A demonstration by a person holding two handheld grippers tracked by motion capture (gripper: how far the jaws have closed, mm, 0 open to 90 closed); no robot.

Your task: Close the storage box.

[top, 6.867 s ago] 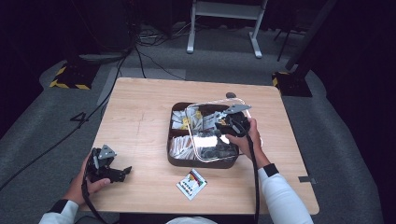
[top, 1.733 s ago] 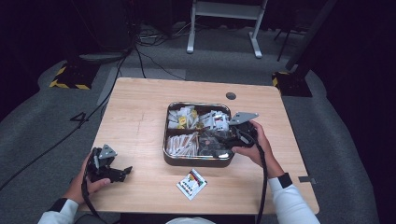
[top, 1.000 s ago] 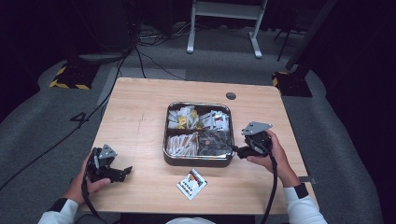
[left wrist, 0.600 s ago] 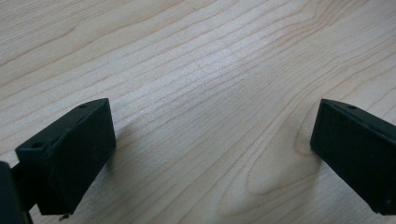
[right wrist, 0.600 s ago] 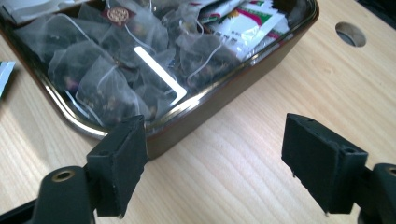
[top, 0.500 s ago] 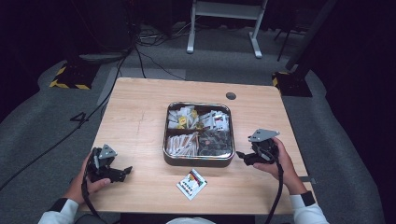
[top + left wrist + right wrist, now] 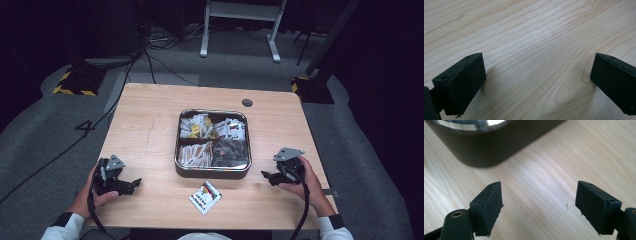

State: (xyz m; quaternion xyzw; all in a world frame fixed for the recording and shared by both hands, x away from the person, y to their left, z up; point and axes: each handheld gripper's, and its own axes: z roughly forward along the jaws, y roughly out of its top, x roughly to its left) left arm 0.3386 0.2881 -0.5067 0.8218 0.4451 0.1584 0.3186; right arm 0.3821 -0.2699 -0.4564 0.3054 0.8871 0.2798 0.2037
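A square metal tin (image 7: 212, 171) with four compartments of small packets sits mid-table. One loose packet (image 7: 205, 196) lies in front of it near the table's front edge. My right gripper (image 7: 268, 176) rests on the wood just right of the tin, open and empty; in the right gripper view (image 7: 539, 207) the tin's dark wall (image 7: 499, 147) is close ahead. At the front left my left gripper (image 7: 131, 184) lies on the table, open, and between its fingers in the left gripper view (image 7: 537, 80) there is bare wood alone.
A dark round cable hole (image 7: 246, 102) sits near the table's far edge. The table (image 7: 145, 125) has open wood left of the tin. Cables and a metal stand (image 7: 240, 20) are on the grey floor beyond.
My right gripper has withdrawn from over the tin and come down to the table at its right. The tin sits squarer now. My left gripper has stayed put.
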